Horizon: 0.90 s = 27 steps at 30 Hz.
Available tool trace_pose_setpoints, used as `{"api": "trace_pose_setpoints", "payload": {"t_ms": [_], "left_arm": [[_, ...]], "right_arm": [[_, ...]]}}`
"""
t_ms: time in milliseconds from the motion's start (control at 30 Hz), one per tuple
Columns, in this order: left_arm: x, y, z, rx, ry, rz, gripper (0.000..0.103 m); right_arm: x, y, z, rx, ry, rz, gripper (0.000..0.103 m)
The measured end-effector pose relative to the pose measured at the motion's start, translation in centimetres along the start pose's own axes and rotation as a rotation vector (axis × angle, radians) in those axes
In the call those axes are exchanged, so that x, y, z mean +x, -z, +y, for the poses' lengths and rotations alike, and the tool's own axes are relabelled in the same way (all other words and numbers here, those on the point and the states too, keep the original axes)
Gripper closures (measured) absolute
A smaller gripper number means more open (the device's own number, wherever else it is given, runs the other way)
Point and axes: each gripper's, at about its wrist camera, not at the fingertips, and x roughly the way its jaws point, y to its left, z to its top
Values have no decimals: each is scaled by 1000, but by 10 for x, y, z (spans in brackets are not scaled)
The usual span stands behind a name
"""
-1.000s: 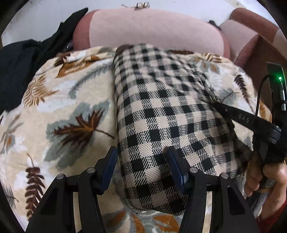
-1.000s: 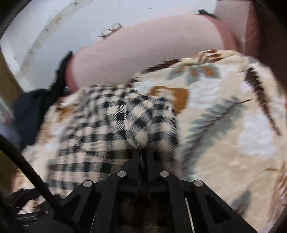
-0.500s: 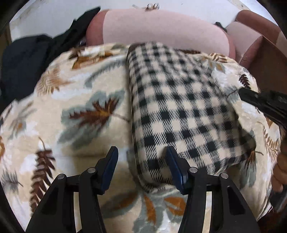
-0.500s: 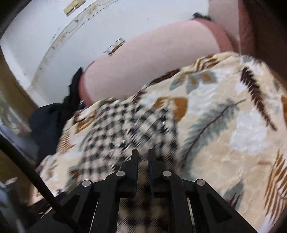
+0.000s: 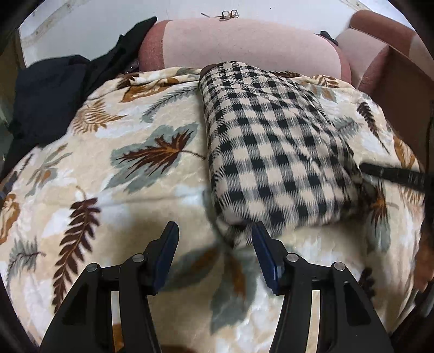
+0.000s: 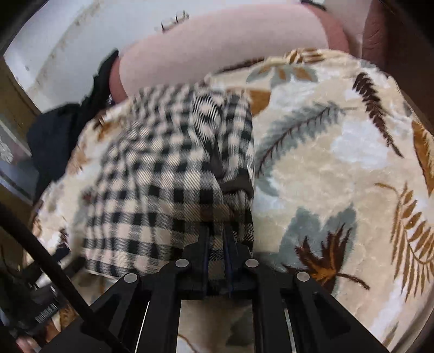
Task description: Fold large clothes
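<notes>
My left gripper point(image 5: 215, 239) hangs spread wide over the blanket point(image 5: 114, 195), nothing between its blue pads; the near left corner of the garment point(image 5: 271, 152) sits just ahead of the right pad, not touching as far as I can see. The checked garment lies folded in a long block on the leaf-print blanket, its far end up against the pink cushion point(image 5: 244, 46). Its left edge runs straight and clean; left of it I have a broad stretch of bare blanket out to the dark clothes point(image 5: 51, 95) heaped at the far left.

My right gripper point(image 6: 215, 244) is pressed together, pinching the garment's point(image 6: 152, 173) near right edge, with cloth bunched in dark folds just above the jaws. From the left view its finger point(image 5: 390, 173) reaches in at the garment's right side. To its right the blanket point(image 6: 339, 163) lies open as far as the brown armrest point(image 6: 377, 30).

Glasses point(image 5: 226, 15) rest on top of the cushion.
</notes>
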Motion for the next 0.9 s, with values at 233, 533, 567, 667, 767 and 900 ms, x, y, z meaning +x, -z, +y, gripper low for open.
{"api": "trace_pose_setpoints", "payload": {"t_ms": [233, 533, 567, 667, 767, 900], "left_arm": [[1, 37, 1, -8, -40, 29, 48], [-7, 62, 22, -69, -61, 14, 48], [-7, 64, 23, -75, -64, 18, 48], [1, 71, 30, -101, -63, 65, 47], [0, 77, 30, -91, -81, 52, 41], [4, 79, 30, -86, -124, 59, 22]], "right_arm": [[12, 17, 23, -31, 18, 68, 89], [-18, 18, 49, -58, 16, -61, 89], [-20, 17, 57, -70, -23, -84, 89], [-7, 17, 81, -124, -82, -99, 83], [26, 24, 94, -142, -92, -10, 83], [48, 38, 92, -119, -81, 115, 83]]}}
